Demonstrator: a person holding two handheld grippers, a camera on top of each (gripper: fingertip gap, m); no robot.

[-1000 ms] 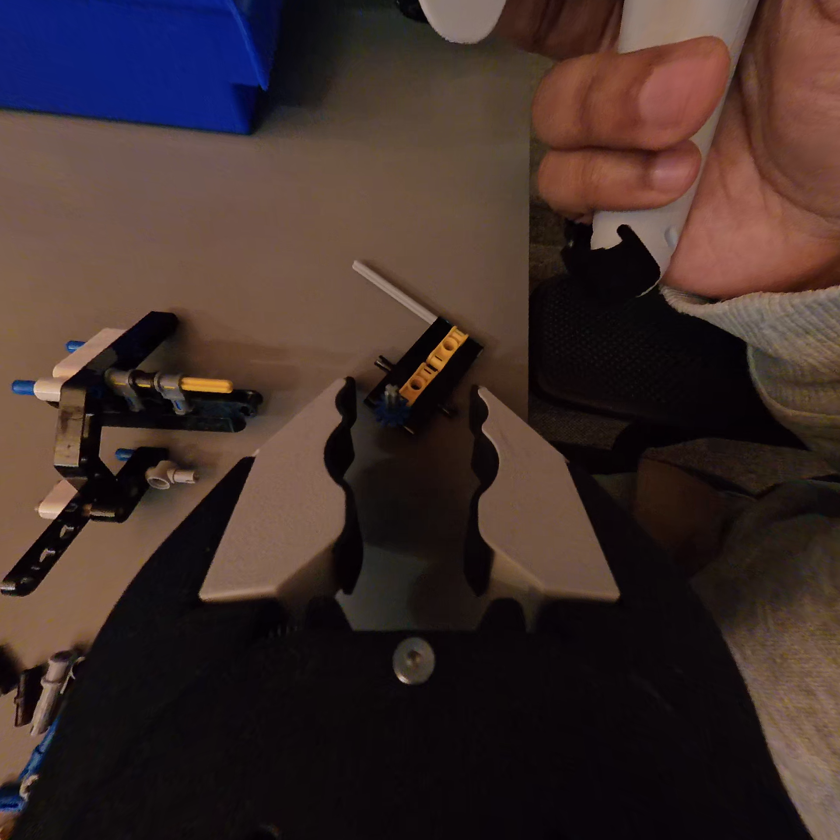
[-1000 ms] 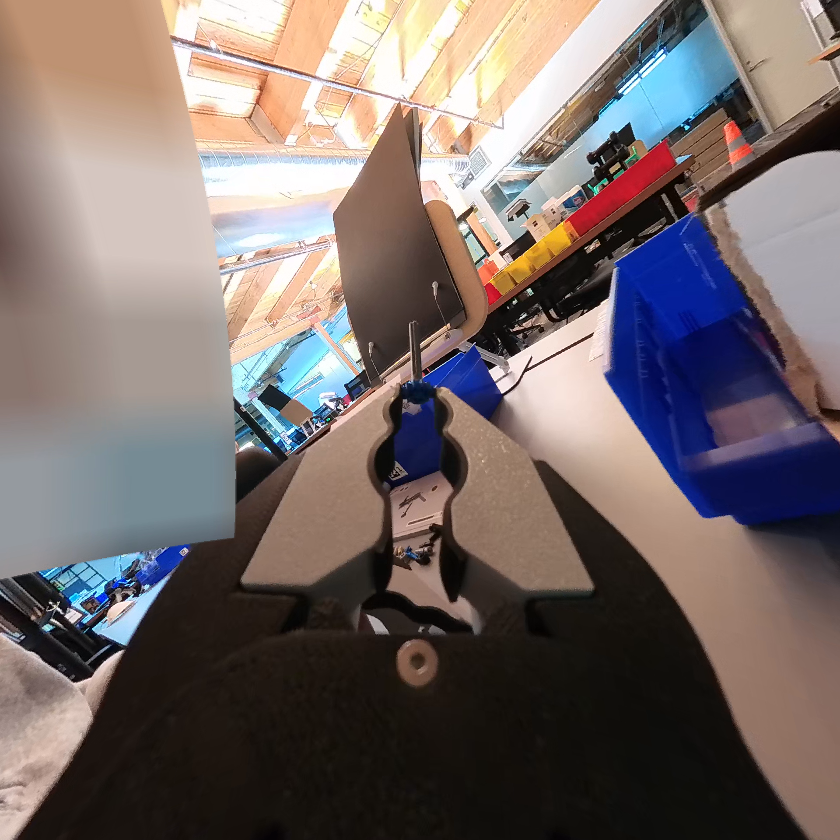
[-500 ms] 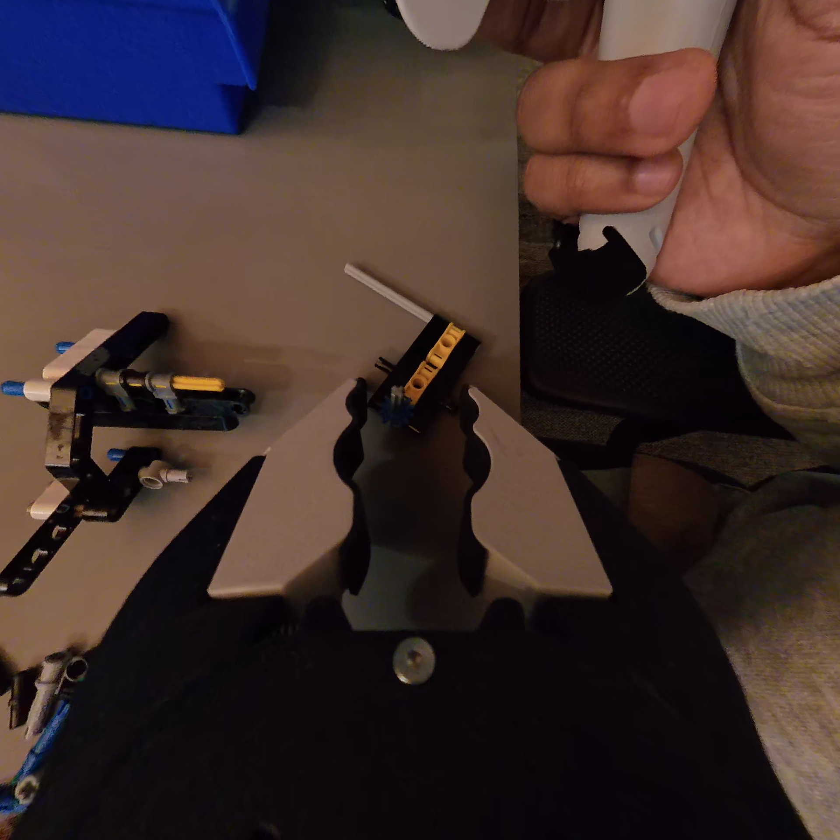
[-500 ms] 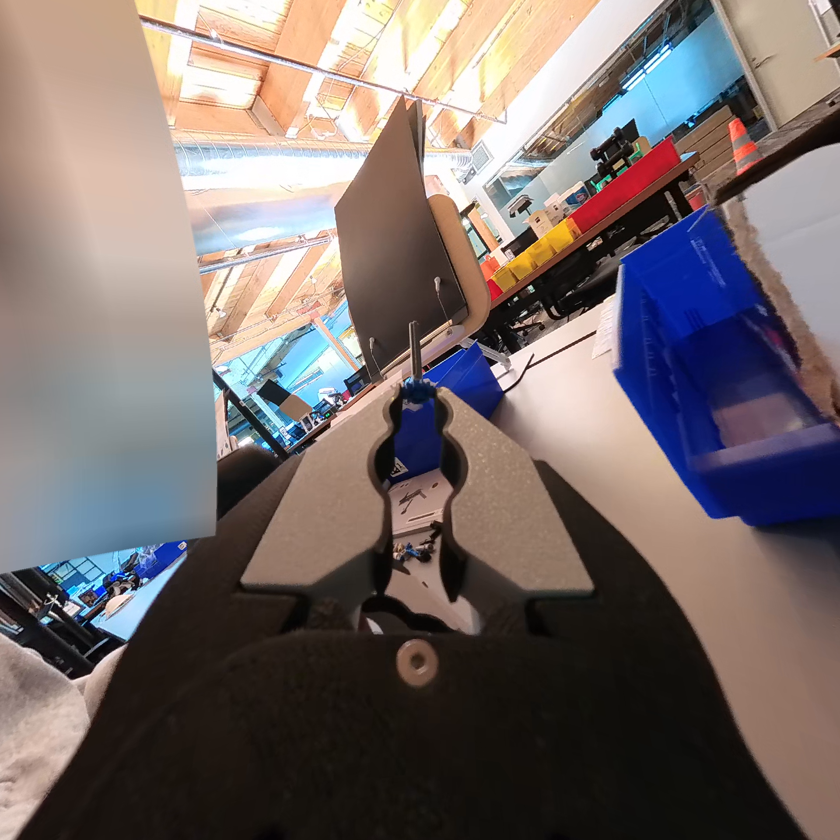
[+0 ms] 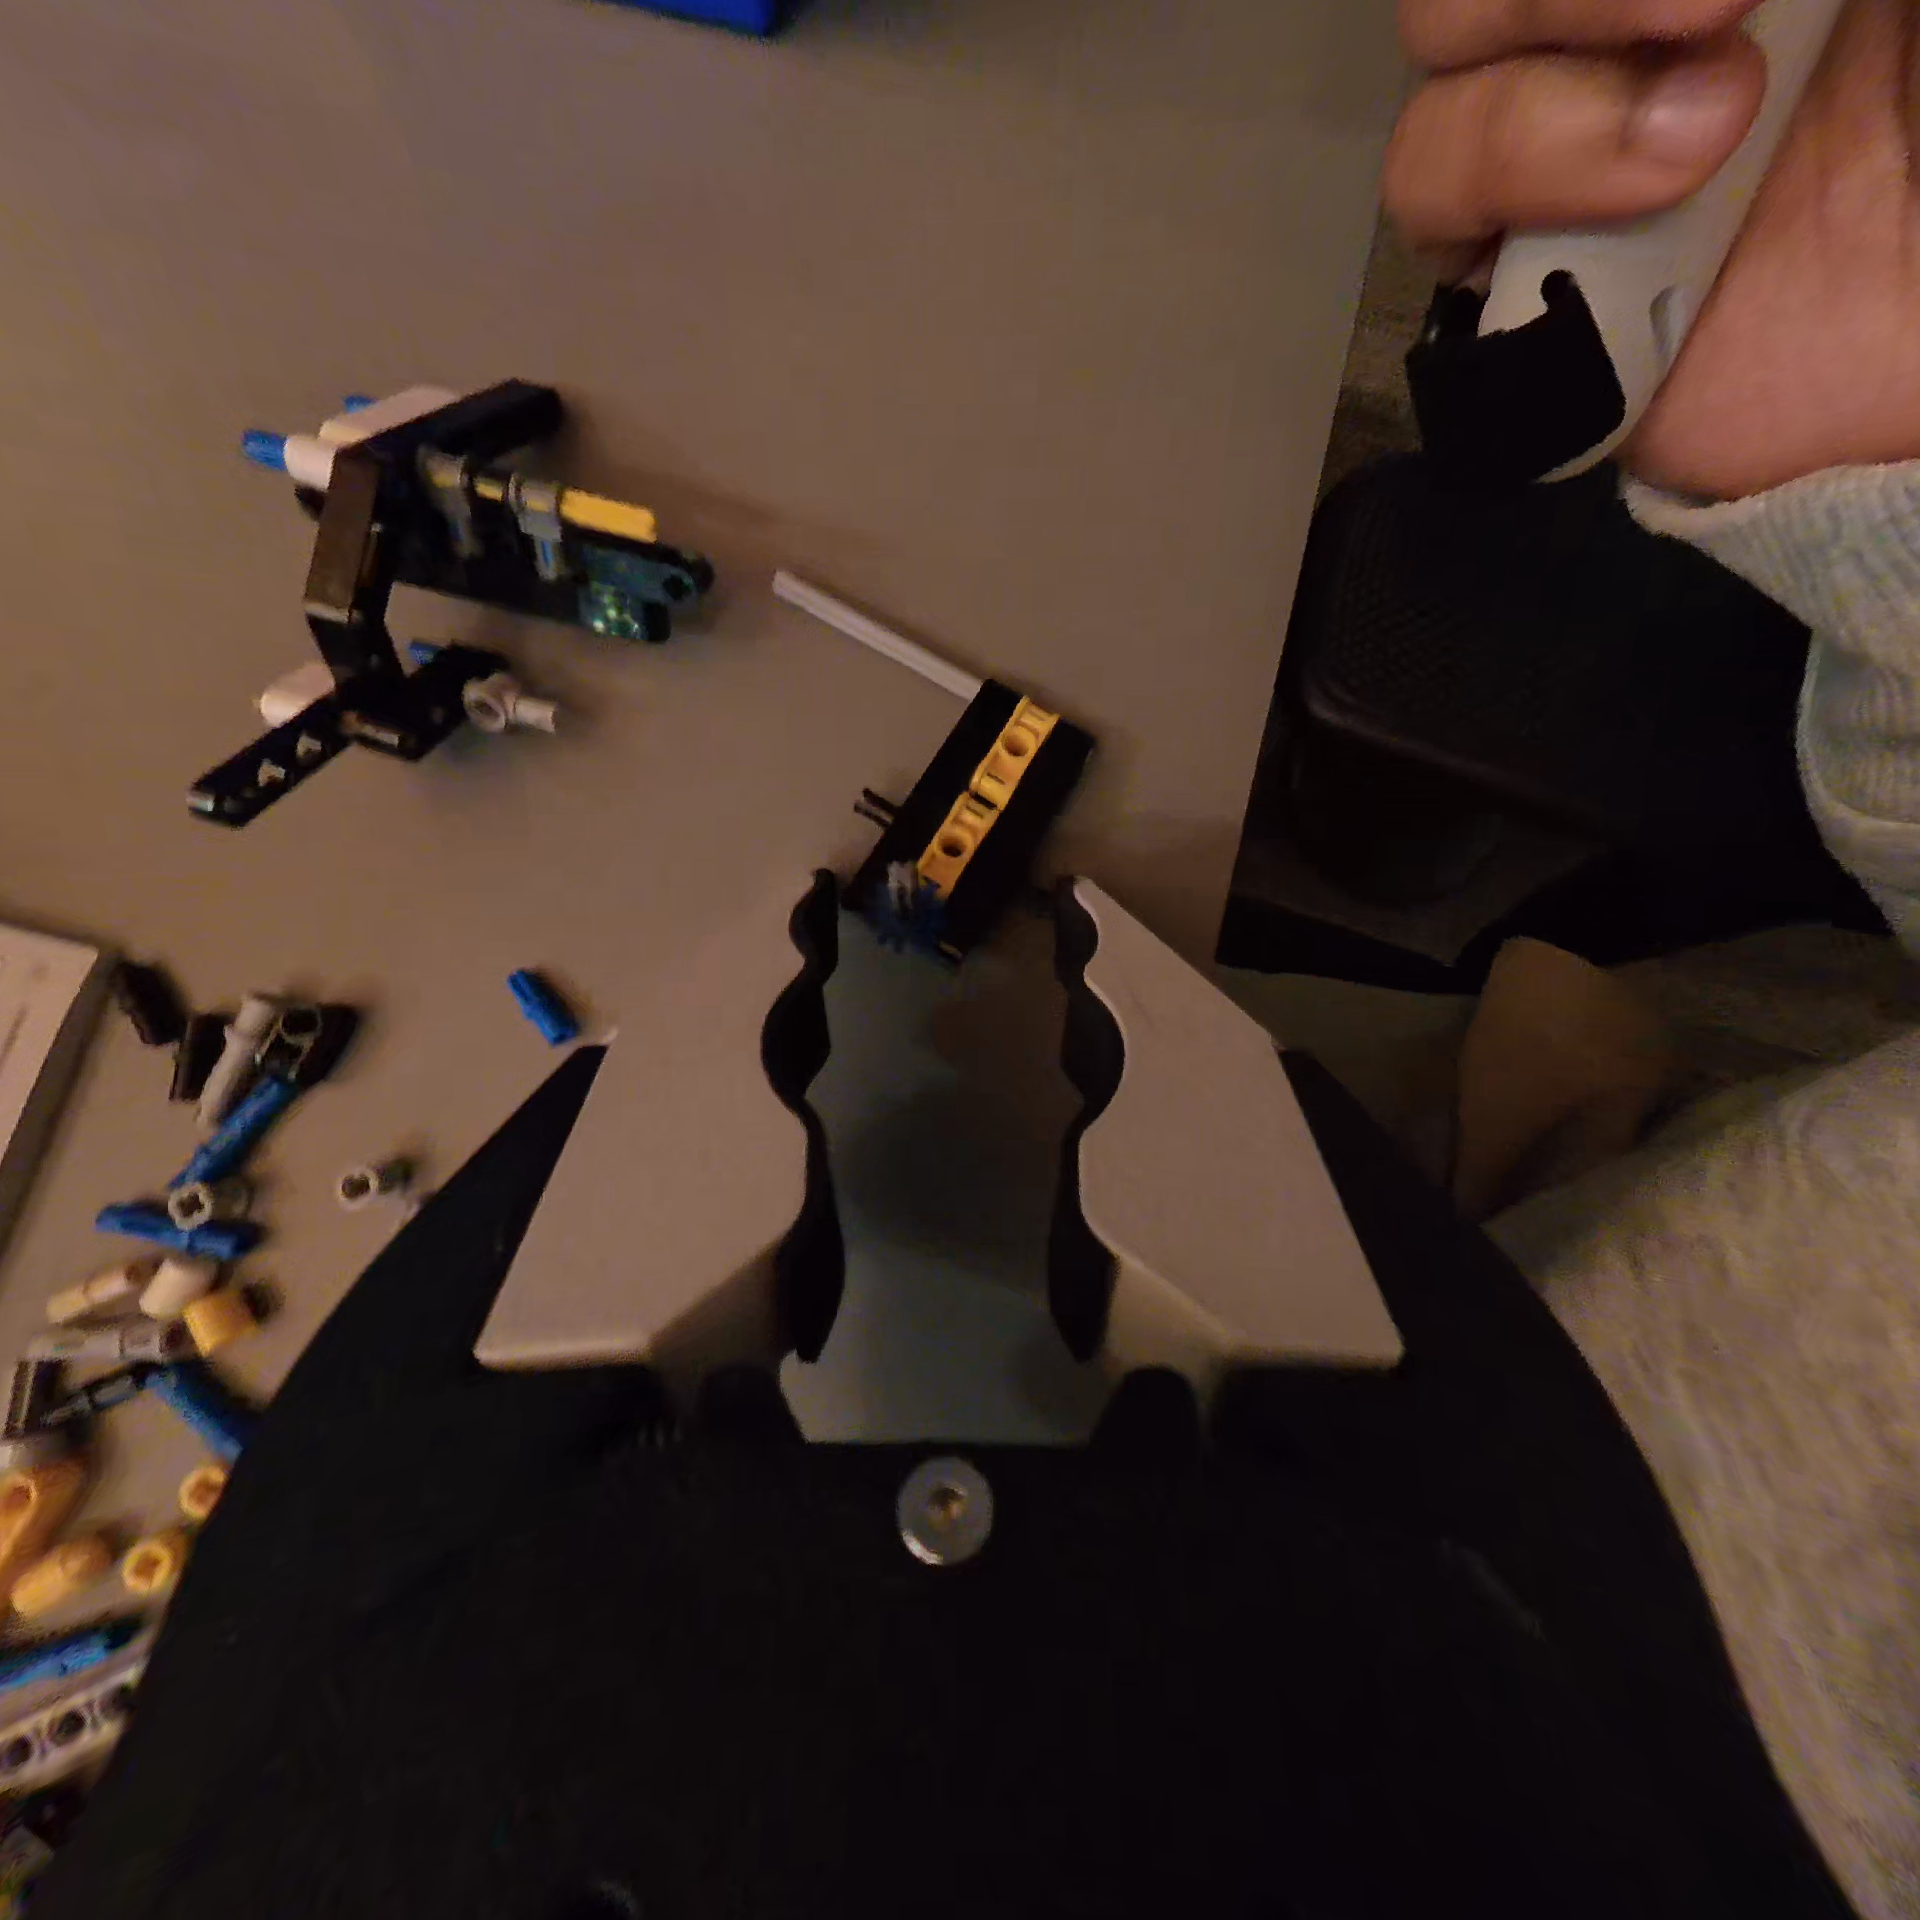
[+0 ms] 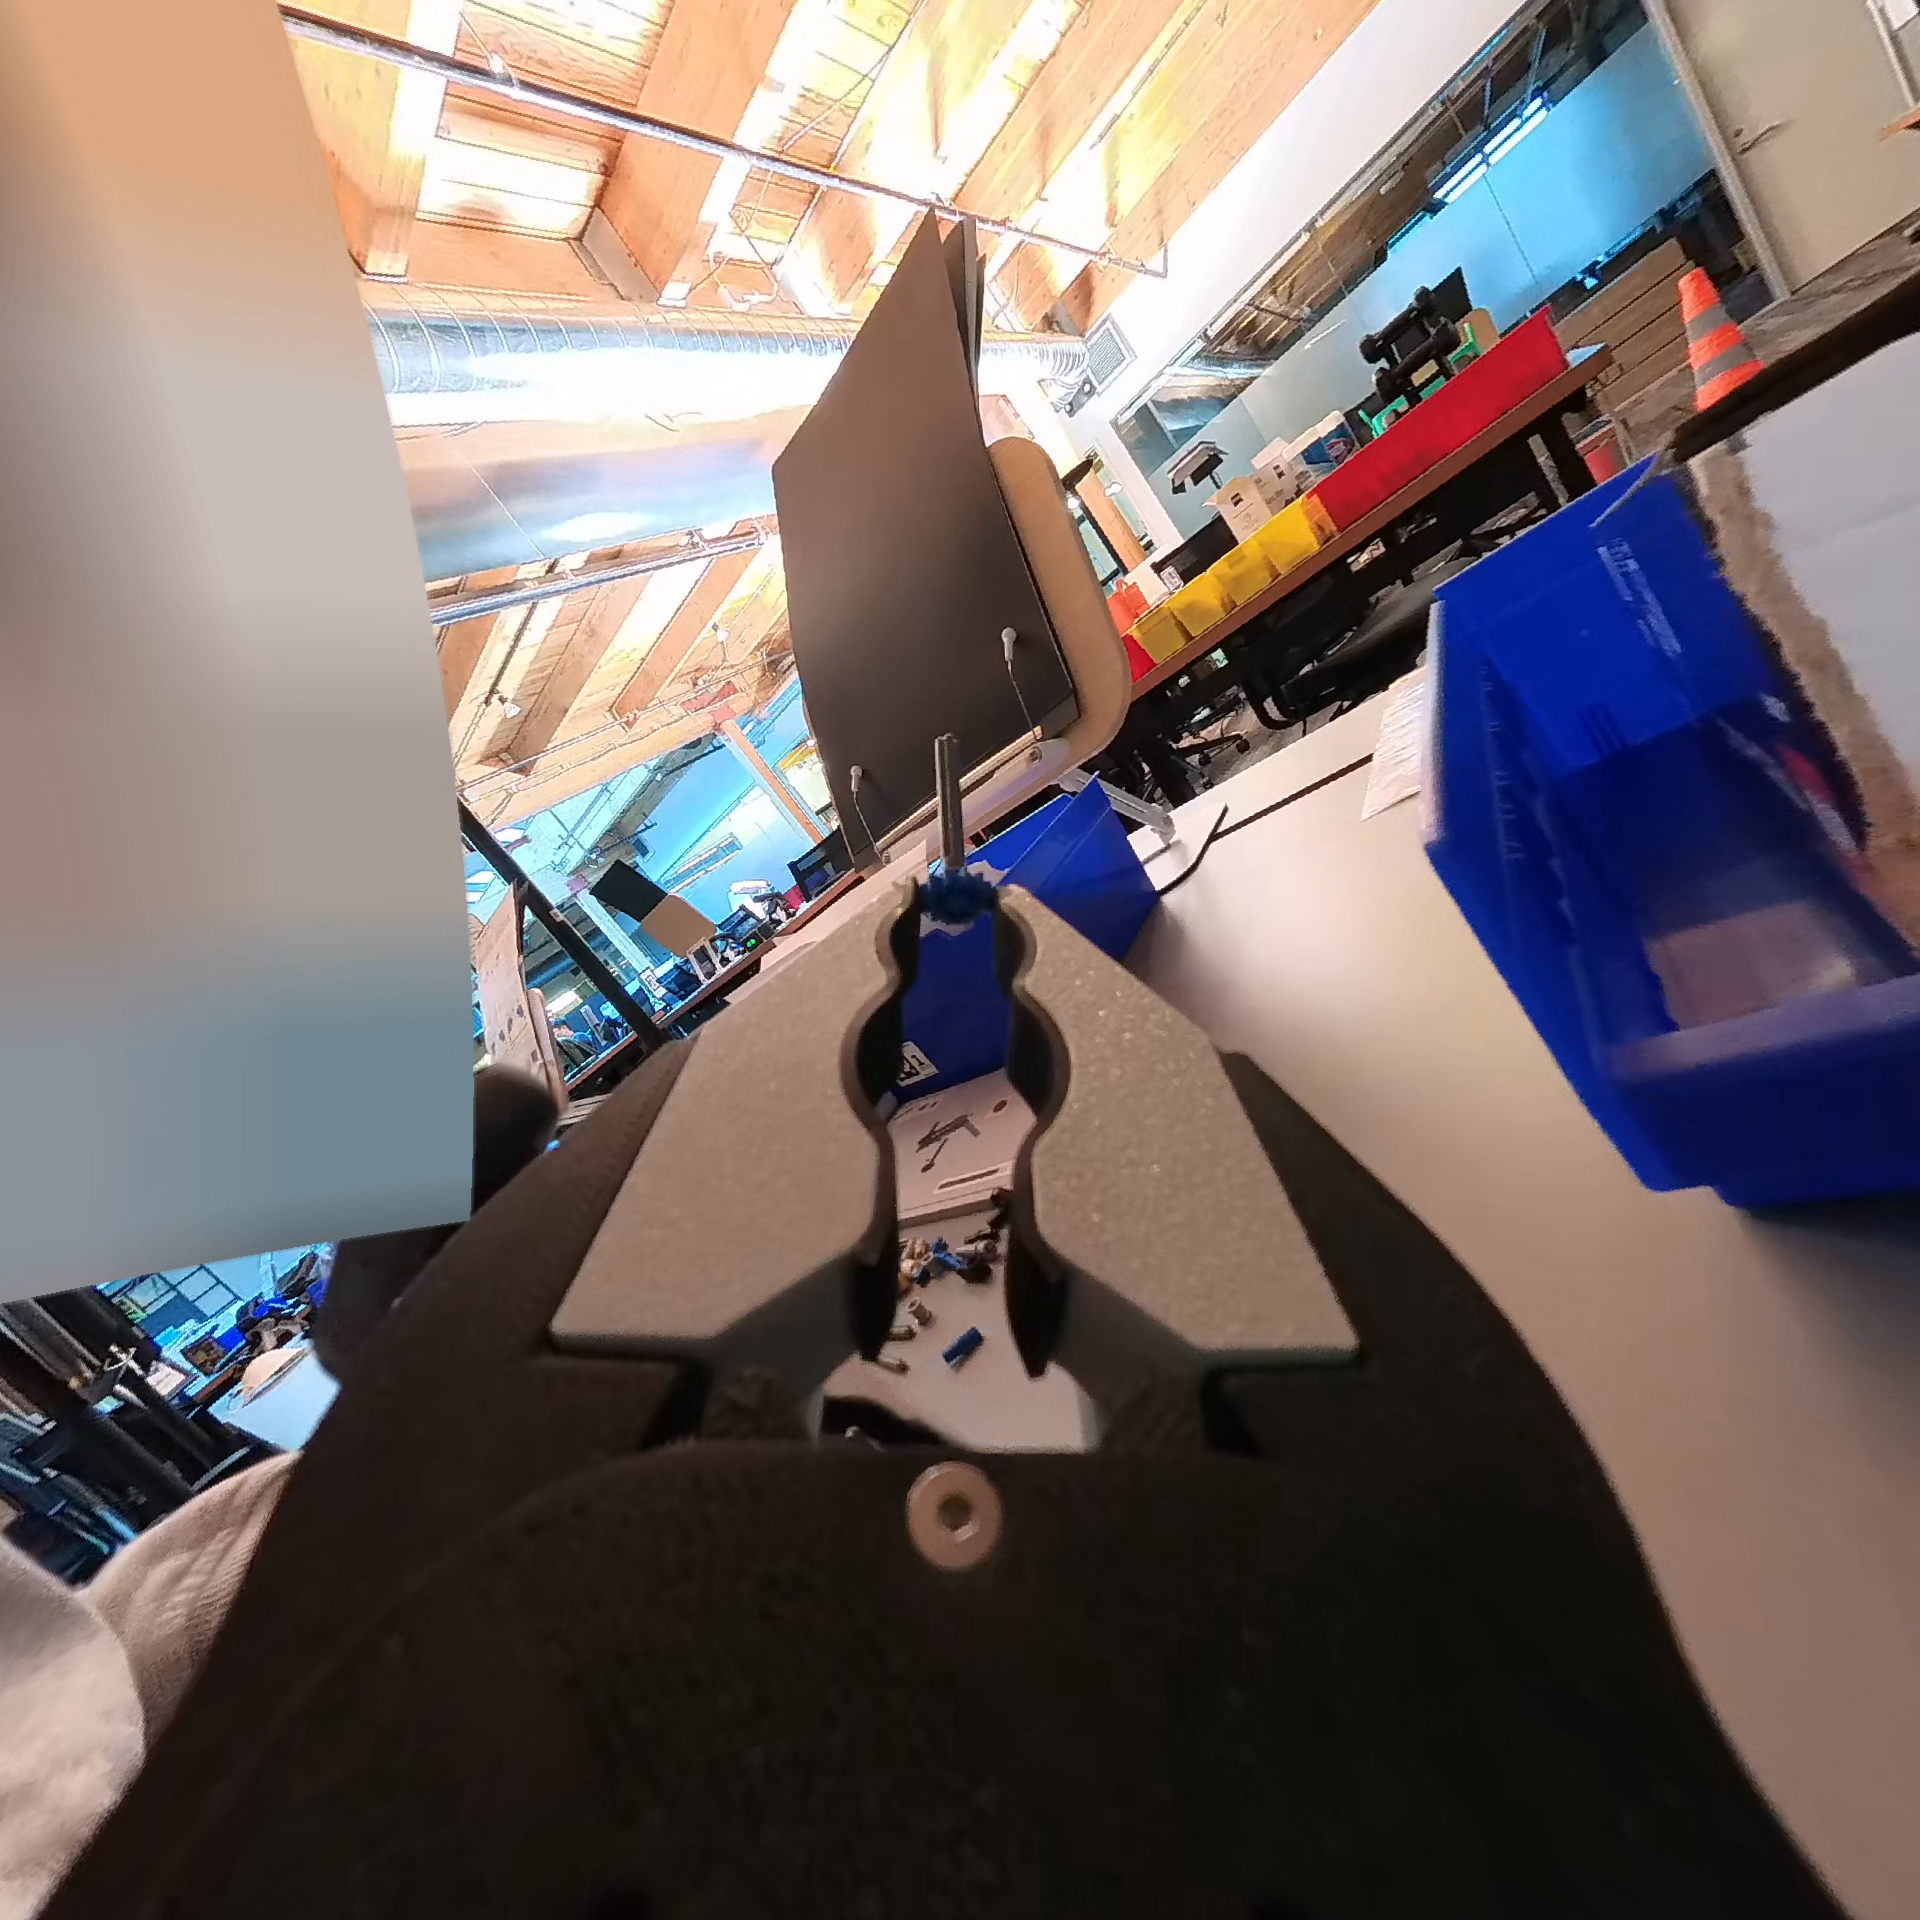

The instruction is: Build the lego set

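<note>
Lego parts lie across the bench: a black-and-yellow block (image 5: 982, 805) near its right edge sits at the spread tips of the left gripper (image 5: 940, 914). Right gripper (image 6: 954, 914) is clamped on a blue gear (image 6: 952, 902) with an axle. Square up, then close gently. No legible writing.

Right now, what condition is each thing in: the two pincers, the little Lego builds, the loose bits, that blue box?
Left gripper: open, tips at the black-and-yellow block.
Right gripper: shut on a small blue gear with a grey axle.
Blue gear with axle: held up, axle upright.
Black-and-yellow block: lying near the table edge, not gripped.
Black frame build: lying flat, part-built.
Loose pieces: scattered.
Blue bin: open-topped, upright.
</note>
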